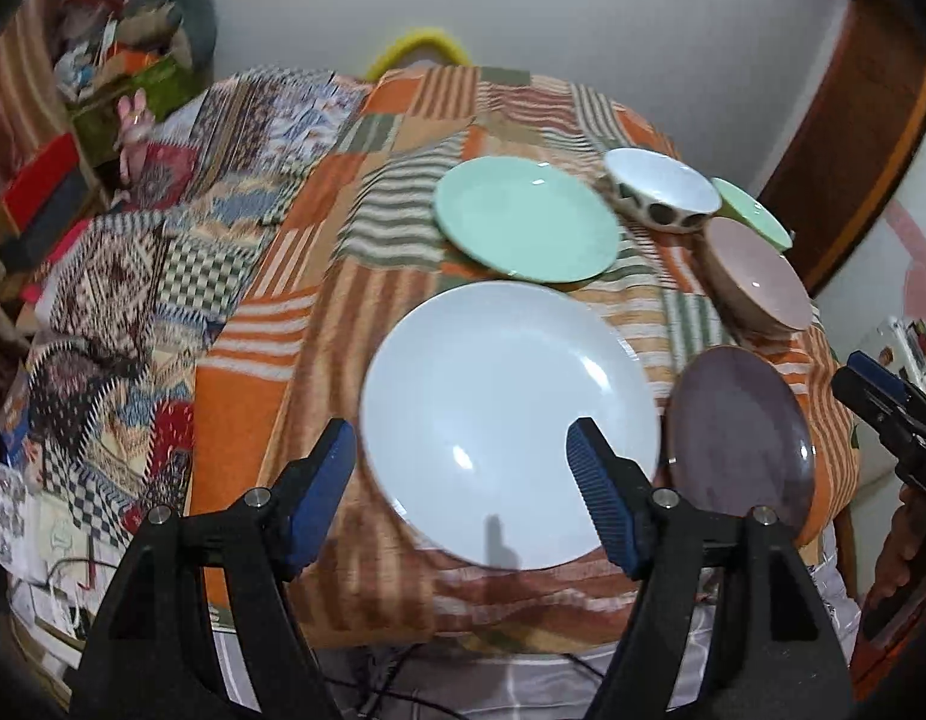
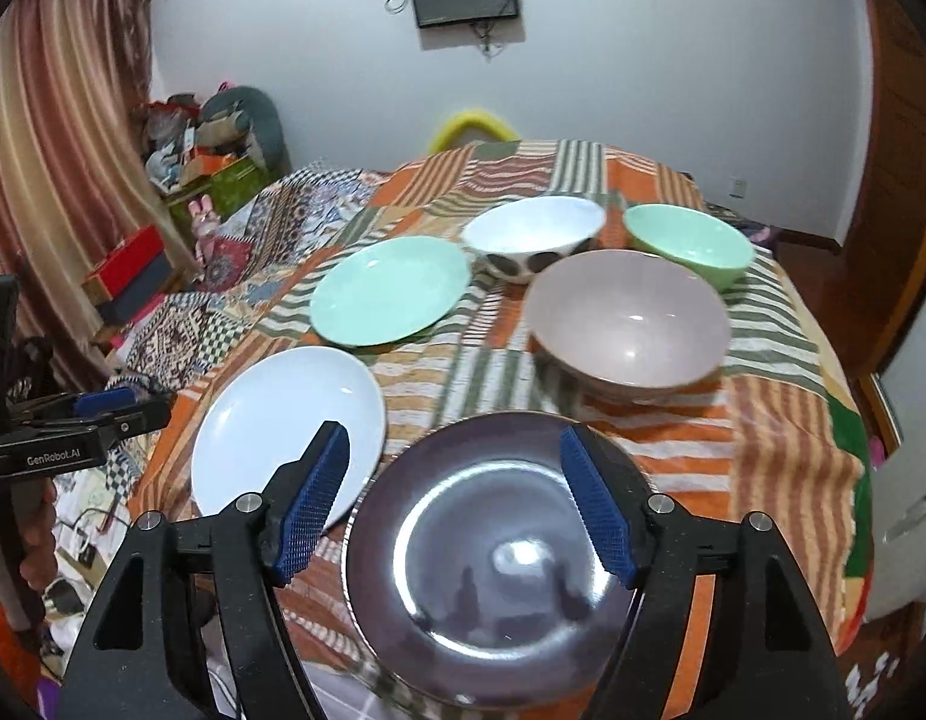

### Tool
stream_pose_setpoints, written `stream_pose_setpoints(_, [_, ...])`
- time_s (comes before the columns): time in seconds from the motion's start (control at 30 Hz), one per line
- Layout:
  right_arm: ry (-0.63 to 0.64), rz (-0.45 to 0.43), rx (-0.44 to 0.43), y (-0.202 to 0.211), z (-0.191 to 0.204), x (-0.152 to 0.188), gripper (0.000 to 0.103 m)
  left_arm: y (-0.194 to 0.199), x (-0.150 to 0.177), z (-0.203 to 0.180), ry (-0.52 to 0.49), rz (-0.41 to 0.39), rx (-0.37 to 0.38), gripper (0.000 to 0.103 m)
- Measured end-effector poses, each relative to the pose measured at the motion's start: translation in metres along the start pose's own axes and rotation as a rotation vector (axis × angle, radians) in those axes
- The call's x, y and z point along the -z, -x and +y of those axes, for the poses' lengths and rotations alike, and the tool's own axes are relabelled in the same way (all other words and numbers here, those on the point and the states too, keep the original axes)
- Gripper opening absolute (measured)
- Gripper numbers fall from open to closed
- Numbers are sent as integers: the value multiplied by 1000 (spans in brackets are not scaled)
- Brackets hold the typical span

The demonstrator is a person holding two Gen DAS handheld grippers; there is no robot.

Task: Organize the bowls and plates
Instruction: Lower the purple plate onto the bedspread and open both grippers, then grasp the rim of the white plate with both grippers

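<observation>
**Both grippers apart above the near plates**

We noted the left gripper (image 1: pixel 459 468), fingers apart and empty, over the white plate (image 1: pixel 505 426). The right gripper (image 2: pixel 453 480), likewise apart, hung over the dark plate (image 2: pixel 493 558) near the worktop (image 2: pixel 781 450) edge. Bowls sat farther right. We read "GenRobot.AI" on the left gripper.
</observation>
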State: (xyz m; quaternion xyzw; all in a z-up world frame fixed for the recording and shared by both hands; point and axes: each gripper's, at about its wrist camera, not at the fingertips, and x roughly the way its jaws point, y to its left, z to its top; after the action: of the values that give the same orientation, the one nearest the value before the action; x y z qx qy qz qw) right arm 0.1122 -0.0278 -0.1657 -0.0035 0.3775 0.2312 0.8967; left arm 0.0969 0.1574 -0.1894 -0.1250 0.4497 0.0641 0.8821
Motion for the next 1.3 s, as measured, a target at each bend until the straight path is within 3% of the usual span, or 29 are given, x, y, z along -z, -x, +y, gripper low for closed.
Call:
stream_pose_setpoints(0.27, [23, 66, -25, -37, 19, -3, 70, -16, 6, 27, 25, -13, -31, 70])
stream_pose_setpoints(0.43, [24, 116, -37, -61, 26, -3, 66, -30, 6, 32, 9, -7, -15, 44])
stream_pose_setpoints(0.57, [38, 157, -46, -77, 30, -4, 50, -44, 2, 35, 0, 4, 15, 30])
stream_pose_setpoints(0.7, [38, 198, -61, -93, 31, -3, 38, -58, -3, 37, -9, 9, 18, 27])
stream_pose_setpoints(0.87, [41, 238, -68, -109, 33, -2, 30, -80, -12, 42, 1, 27, 38, 27])
stream_pose_setpoints(1.1, [26, 285, -83, -128, 31, -3, 26, -105, -7, 50, 36, 100, 92, 27])
stream_pose_setpoints(1.3, [26, 328, -112, -136, 36, 2, 22, -100, 5, 49, 44, 114, 112, 27])
